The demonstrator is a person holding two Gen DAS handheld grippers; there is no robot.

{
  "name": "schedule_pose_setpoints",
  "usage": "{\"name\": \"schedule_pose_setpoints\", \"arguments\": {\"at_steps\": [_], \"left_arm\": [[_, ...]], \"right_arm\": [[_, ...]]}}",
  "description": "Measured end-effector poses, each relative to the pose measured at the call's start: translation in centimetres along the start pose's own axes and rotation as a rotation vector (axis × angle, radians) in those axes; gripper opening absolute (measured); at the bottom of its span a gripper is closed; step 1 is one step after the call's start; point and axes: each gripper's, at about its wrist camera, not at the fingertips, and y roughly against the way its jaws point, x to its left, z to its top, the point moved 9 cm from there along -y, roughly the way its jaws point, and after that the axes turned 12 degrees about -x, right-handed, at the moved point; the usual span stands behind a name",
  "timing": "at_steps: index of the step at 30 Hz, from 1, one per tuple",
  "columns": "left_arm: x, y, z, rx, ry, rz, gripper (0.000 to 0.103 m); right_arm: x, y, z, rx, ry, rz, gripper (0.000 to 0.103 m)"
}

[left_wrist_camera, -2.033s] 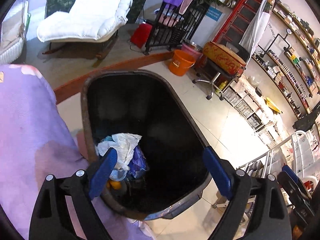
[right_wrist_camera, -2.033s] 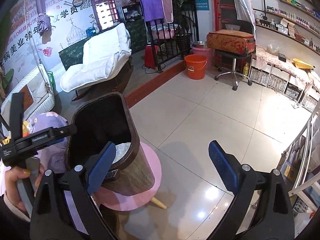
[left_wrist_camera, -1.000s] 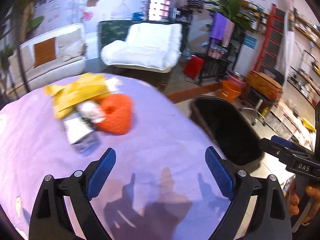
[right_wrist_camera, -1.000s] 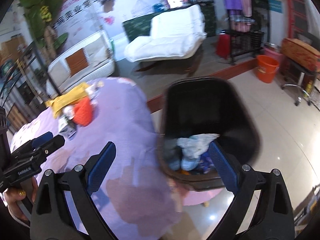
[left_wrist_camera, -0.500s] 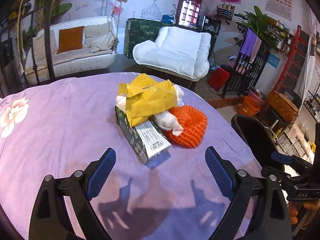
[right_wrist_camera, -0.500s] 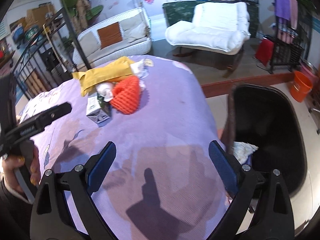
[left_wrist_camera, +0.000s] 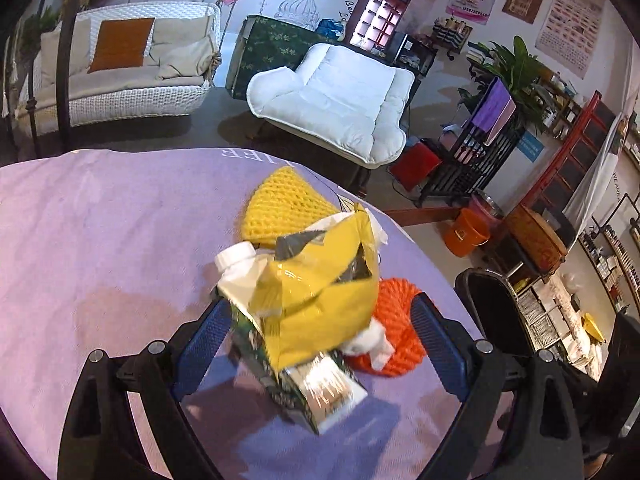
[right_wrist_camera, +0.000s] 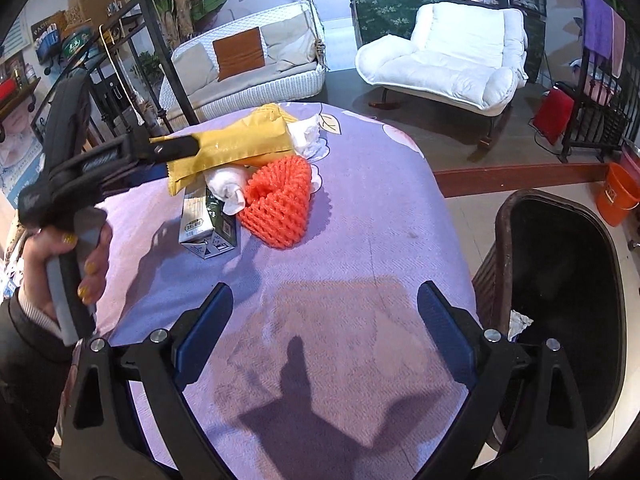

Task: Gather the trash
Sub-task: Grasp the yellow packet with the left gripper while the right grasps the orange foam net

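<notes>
A heap of trash lies on the purple tablecloth (left_wrist_camera: 100, 240): a yellow snack bag (left_wrist_camera: 320, 304), a green and white carton (left_wrist_camera: 316, 388), an orange foam net (left_wrist_camera: 400, 320), a yellow foam net (left_wrist_camera: 280, 208) and crumpled white tissue (left_wrist_camera: 372, 340). My left gripper (left_wrist_camera: 320, 344) is open, its fingers on either side of the bag and carton. My right gripper (right_wrist_camera: 324, 336) is open and empty over bare cloth, short of the heap. The heap shows in the right wrist view with the yellow bag (right_wrist_camera: 236, 140), carton (right_wrist_camera: 208, 220) and orange net (right_wrist_camera: 280, 204). The black bin (right_wrist_camera: 560, 300) stands at the table's right.
The bin (left_wrist_camera: 492, 320) holds some white trash (right_wrist_camera: 518, 324). A white armchair (left_wrist_camera: 336, 100) and white sofa (left_wrist_camera: 120, 72) stand beyond the table. An orange bucket (left_wrist_camera: 466, 232) sits on the tiled floor. The left gripper's body (right_wrist_camera: 100, 168) reaches in from the left.
My left gripper left the bin, swung to the table and closed in on the heap, now straddling the bag and carton. My right gripper swung from the bin to over the cloth.
</notes>
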Motion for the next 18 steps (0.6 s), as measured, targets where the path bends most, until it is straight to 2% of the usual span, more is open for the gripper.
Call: {"name": "schedule_pose_setpoints", "arguments": {"at_steps": [3,4,5,6,8,10,11,12,15,18], "left_arm": [[-0.5,-0.6,0.2,0.003,-0.002,-0.014,0.09],[-0.7,-0.7,0.2,0.004,-0.007,-0.016,0.086],[-0.8,-0.7,0.3,0.004,-0.015,-0.017,0.079],[-0.9,-0.8,0.2,0.007,-0.022,-0.017,0.076],[-0.9,-0.9,0.0,0.02,-0.033,-0.006,0.058],[-0.9,-0.6,-0.2,0.014,-0.032,-0.004,0.054],[-0.9,-0.4,-0.2,0.004,-0.036,-0.004,0.047],[-0.9,-0.2,-0.2,-0.002,-0.041,-0.001,0.045],[-0.9,0.4,-0.2,-0.016,-0.05,0.008,0.027],[-0.9,1.0,-0.3,-0.029,-0.04,0.012,0.019]], "right_arm": [[0.0,-0.4,0.1,0.002,0.004,-0.003,0.093],[0.0,-0.5,0.2,0.002,0.003,-0.003,0.093],[0.0,-0.8,0.4,0.002,0.001,0.0,0.092],[0.0,-1.0,0.6,0.003,-0.001,0.003,0.091],[0.0,-1.6,0.7,0.009,-0.008,0.007,0.09],[0.1,-2.2,0.9,0.015,-0.017,0.016,0.087],[0.2,-2.6,1.2,0.018,-0.025,0.027,0.086],[0.2,-2.9,1.3,0.02,-0.032,0.033,0.085],[0.5,-4.3,2.0,0.032,-0.057,0.052,0.083],[1.0,-5.9,2.5,0.045,-0.075,0.071,0.08]]}}
